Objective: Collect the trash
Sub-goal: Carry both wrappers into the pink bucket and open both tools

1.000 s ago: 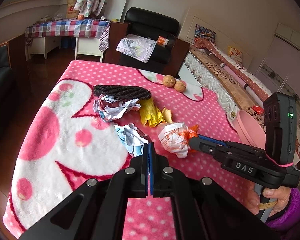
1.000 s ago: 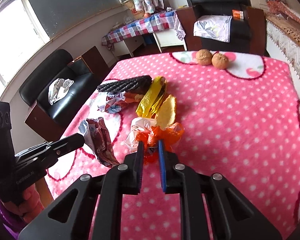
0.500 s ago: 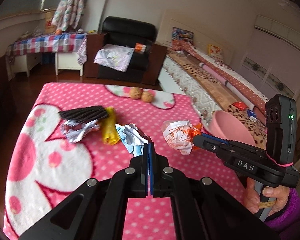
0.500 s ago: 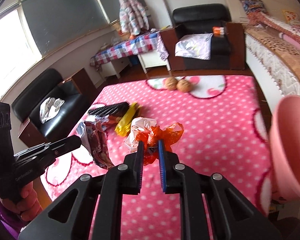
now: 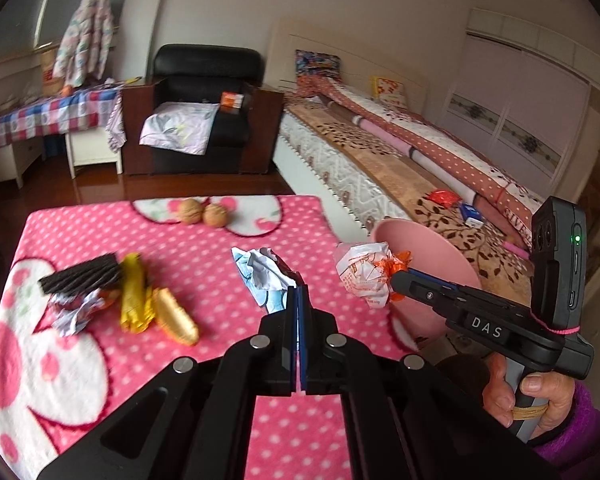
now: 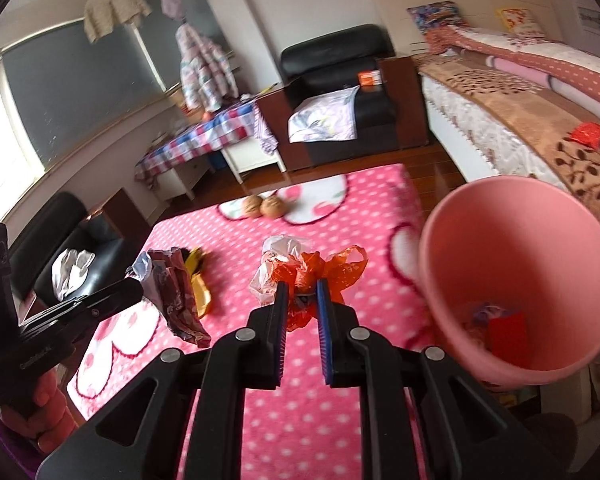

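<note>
My left gripper (image 5: 297, 294) is shut on a crumpled blue-and-white wrapper (image 5: 266, 276) and holds it above the pink table (image 5: 180, 240). My right gripper (image 6: 301, 286) is shut on an orange-and-white crumpled wrapper (image 6: 300, 268), lifted near the rim of a pink bin (image 6: 520, 276) at the table's right edge. The bin holds some trash, including a red piece (image 6: 508, 334). In the left wrist view the right gripper (image 5: 400, 278) holds its wrapper (image 5: 366, 274) in front of the bin (image 5: 440, 256).
On the table lie a black ridged wrapper (image 5: 80, 278), a yellow wrapper (image 5: 134, 300), a golden one (image 5: 176, 316), a silvery crumpled one (image 5: 76, 310) and two walnuts (image 5: 202, 213). A bed (image 5: 420, 168) stands right, a black armchair (image 5: 204, 108) behind.
Both grippers have lifted their wrappers off the table and moved right toward the pink bin, which now fills the right of the right wrist view.
</note>
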`<action>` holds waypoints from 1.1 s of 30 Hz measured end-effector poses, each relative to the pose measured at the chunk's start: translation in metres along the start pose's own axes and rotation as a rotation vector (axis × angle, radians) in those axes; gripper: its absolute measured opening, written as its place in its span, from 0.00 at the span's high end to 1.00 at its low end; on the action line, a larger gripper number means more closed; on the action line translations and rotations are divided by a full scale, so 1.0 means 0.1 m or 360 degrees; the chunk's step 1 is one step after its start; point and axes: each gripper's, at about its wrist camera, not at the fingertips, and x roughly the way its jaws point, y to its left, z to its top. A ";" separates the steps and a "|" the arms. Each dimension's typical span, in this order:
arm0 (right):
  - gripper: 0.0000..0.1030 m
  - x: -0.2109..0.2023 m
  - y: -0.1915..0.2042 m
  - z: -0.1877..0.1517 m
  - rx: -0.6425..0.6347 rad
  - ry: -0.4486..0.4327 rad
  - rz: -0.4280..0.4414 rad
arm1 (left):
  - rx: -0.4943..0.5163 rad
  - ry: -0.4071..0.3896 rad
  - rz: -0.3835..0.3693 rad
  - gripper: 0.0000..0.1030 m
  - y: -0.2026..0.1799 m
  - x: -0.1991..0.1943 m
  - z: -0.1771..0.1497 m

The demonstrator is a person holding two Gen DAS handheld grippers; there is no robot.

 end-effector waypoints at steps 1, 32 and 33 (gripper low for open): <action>0.86 -0.02 -0.04 0.01 0.0012 -0.0011 -0.0010 | 0.0011 -0.0001 -0.0007 1.00 -0.04 0.02 0.02; 0.86 -0.32 -1.16 0.06 0.0298 -0.0144 -0.0323 | 0.0326 0.0069 -0.0296 1.00 -1.39 1.06 0.46; 0.86 -0.31 -1.18 0.06 0.0304 -0.0140 -0.0326 | 0.0331 0.0076 -0.0297 1.00 -1.40 1.09 0.46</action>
